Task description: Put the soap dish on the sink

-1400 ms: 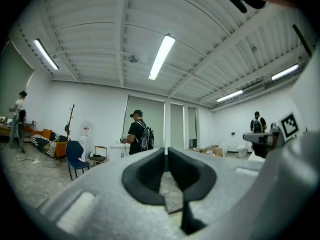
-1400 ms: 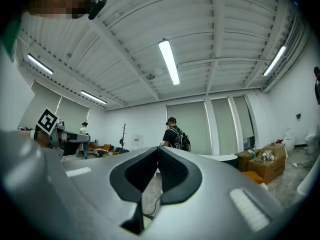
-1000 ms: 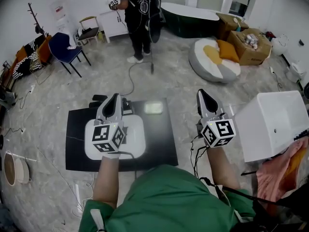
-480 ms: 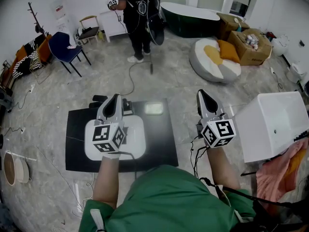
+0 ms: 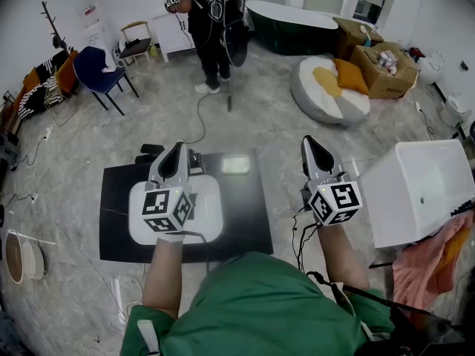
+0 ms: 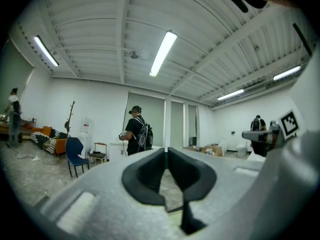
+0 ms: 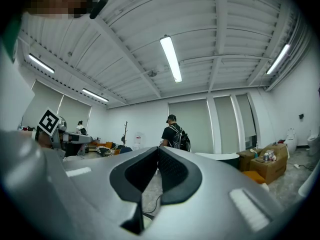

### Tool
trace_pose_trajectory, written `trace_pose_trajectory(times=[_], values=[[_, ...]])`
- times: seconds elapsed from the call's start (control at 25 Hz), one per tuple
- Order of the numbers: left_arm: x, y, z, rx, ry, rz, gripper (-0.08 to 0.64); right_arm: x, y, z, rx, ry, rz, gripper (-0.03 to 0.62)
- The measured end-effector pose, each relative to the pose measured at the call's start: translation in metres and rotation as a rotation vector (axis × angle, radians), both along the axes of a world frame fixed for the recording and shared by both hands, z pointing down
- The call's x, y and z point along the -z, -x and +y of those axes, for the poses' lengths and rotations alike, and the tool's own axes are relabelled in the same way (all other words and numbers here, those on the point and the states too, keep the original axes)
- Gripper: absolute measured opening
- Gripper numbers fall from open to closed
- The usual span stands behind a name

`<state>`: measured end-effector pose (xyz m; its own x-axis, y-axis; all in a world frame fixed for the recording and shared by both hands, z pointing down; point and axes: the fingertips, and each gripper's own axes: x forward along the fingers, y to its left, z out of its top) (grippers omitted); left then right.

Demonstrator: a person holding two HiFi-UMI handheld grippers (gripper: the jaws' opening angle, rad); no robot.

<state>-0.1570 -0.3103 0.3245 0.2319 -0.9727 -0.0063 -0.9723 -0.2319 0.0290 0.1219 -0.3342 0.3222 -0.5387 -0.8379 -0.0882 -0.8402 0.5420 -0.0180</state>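
We count two grippers: left gripper (image 5: 176,150), right gripper (image 5: 310,142). One soap dish (image 5: 236,165), one sink (image 5: 211,208), one black mat (image 5: 249,225). One white box (image 5: 415,191), one bathtub (image 5: 293,22), one round cushion (image 5: 330,91). Two chairs: blue chair (image 5: 95,73), wooden chair (image 5: 137,44). Two boxes: open cardboard box (image 5: 386,71), rear cardboard box (image 5: 349,37). One standing person (image 5: 210,21) in head view.

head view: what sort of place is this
Likely a bare studio or workshop hall staged for recording: a dark bathtub standing loose on the floor, cardboard boxes, strip lights on an open ceiling.
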Motion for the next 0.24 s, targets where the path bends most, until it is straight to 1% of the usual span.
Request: trace_pose_trajectory(times=[0.24], values=[[0.0011,-0.0022,-0.0071,0.001,0.005,-0.005,0.015,0.0004,-0.0009,-0.0062,0.005,0.005,0.004,-0.002]])
